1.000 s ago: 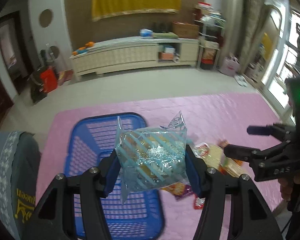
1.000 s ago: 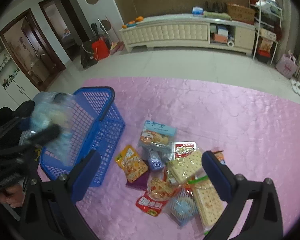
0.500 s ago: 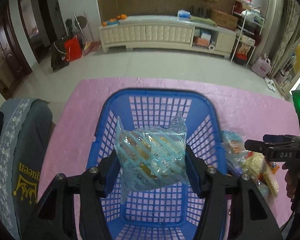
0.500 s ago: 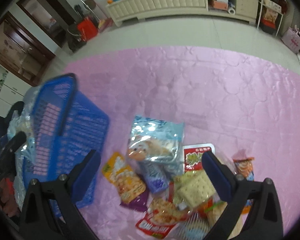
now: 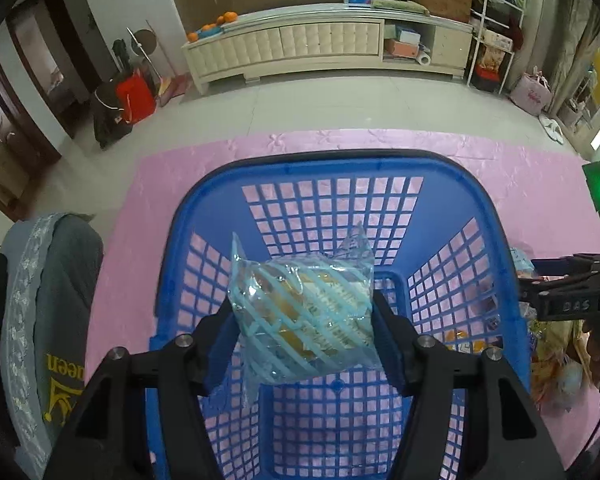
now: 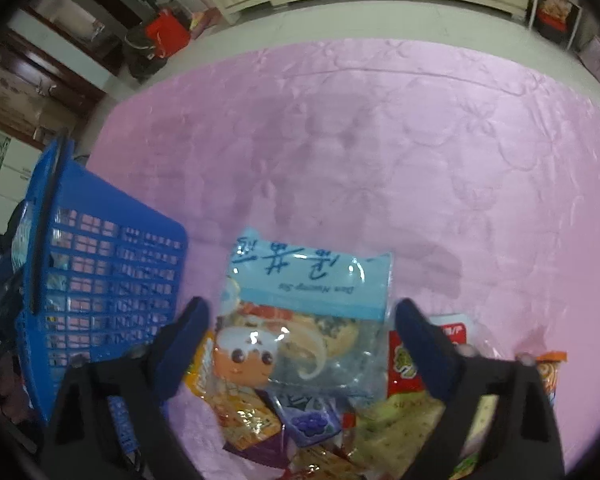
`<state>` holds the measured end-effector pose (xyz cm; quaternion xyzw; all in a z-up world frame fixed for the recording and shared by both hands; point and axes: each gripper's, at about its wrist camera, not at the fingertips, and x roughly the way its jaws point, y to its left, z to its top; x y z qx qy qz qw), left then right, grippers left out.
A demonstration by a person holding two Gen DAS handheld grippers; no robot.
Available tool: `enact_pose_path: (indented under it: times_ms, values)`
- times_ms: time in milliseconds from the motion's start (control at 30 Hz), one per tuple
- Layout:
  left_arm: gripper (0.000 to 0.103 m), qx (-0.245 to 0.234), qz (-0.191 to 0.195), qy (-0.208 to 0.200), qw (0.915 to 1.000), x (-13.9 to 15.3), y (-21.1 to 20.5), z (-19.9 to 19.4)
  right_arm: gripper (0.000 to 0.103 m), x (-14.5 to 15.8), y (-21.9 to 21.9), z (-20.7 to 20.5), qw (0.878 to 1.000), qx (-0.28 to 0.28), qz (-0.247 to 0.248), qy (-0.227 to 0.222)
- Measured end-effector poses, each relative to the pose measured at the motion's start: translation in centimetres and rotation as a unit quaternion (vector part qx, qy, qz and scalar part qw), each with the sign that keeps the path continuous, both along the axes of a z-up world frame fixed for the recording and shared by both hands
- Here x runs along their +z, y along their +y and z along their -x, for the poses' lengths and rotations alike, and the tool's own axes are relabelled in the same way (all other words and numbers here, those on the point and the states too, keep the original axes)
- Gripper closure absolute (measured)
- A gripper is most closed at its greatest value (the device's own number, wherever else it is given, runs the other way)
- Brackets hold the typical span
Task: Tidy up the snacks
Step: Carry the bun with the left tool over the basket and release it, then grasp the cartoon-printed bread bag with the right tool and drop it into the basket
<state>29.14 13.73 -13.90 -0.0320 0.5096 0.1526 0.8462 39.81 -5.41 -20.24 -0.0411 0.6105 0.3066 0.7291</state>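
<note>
My left gripper is shut on a clear snack bag with light-blue stripes and holds it above the open blue plastic basket. The basket also shows at the left of the right wrist view. My right gripper is open, its fingers either side of a light-blue cartoon-face snack bag that lies on top of a pile of snack packets. The right gripper also shows at the right edge of the left wrist view.
The pink quilted mat covers the surface under basket and snacks. A grey cloth with yellow lettering lies left of the basket. Beyond the mat are tiled floor, a long white cabinet and red and black bags.
My left gripper carried the striped bag leftward to above the basket. My right gripper dropped toward the snack pile, so the cartoon-face bag now lies between its fingers.
</note>
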Motion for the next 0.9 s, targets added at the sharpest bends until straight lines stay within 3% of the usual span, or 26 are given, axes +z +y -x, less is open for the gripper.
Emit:
enact_pose_path:
  times_ms: [67,100,167,400,633,900]
  values:
    - [0.043,0.001,0.019,0.013,0.9997,-0.7,0.6,-0.6,0.021,0.0,0.1,0.3,1.0,0.011,0.005,-0.01]
    - [0.042,0.002,0.031,0.021,0.9993,-1.1,0.7,-0.7,0.027,0.0,0.1,0.4,1.0,0.013,0.005,-0.011]
    - [0.04,0.006,0.031,0.026,0.9992,-1.3,0.9,-0.8,0.031,0.2,0.1,0.6,1.0,0.014,0.003,-0.02]
    - [0.032,0.012,0.022,0.023,0.9994,-0.7,1.2,-0.3,0.033,3.0,-2.0,2.3,0.998,0.004,-0.029,-0.057]
    - [0.032,0.02,0.064,-0.017,0.9976,2.2,1.6,2.2,0.033,8.5,-3.3,5.8,0.994,0.014,-0.039,-0.105]
    - [0.032,-0.014,0.055,-0.05,0.9971,5.5,0.3,5.9,0.032,14.2,-0.4,10.1,0.984,0.035,-0.048,-0.167]
